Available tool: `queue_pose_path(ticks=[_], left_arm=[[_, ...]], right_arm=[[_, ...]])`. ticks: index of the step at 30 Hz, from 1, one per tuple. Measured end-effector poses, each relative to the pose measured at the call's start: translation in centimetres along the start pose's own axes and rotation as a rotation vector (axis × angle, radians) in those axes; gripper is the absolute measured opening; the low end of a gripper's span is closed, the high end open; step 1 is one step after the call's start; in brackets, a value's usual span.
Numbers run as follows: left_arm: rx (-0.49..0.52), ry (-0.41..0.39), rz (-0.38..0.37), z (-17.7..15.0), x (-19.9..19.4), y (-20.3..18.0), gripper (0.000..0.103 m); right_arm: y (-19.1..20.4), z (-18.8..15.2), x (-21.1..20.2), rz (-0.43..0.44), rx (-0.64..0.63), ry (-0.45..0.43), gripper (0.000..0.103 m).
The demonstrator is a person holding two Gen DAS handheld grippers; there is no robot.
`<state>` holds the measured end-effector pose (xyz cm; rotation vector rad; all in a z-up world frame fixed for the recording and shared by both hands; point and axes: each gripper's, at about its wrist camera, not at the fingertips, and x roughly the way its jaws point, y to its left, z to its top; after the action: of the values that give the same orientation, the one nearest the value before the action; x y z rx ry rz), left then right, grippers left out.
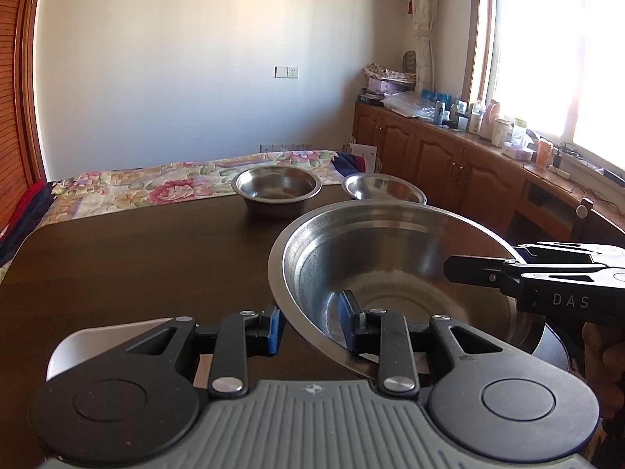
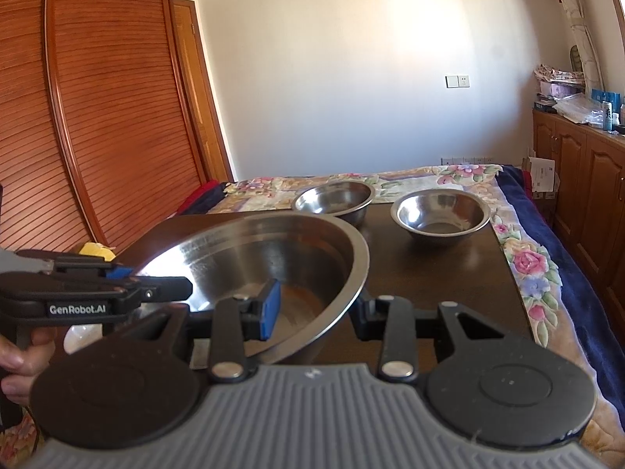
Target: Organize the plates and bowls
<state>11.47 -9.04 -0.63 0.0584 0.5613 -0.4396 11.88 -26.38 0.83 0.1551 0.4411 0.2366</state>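
Both grippers straddle the rim of the large steel basin [image 1: 390, 269], which sits tilted above the dark bench [image 1: 136, 265], probably to share its weight. The left gripper [image 1: 310, 326] and right gripper [image 2: 312, 308] each have fingers spread, not pinching. 2 small bowls [image 2: 334, 197] [image 2: 439, 207] stand near the far edge, with open room left.
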Motion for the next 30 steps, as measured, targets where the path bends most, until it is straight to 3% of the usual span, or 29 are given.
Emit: queue_pose_path(ticks=[30], left_arm=[[0.0,0.081,0.005,-4.0,1.7,0.3,0.034]], right_arm=[[0.2,-3.3,1.4,-0.01,0.028,0.079,0.039]])
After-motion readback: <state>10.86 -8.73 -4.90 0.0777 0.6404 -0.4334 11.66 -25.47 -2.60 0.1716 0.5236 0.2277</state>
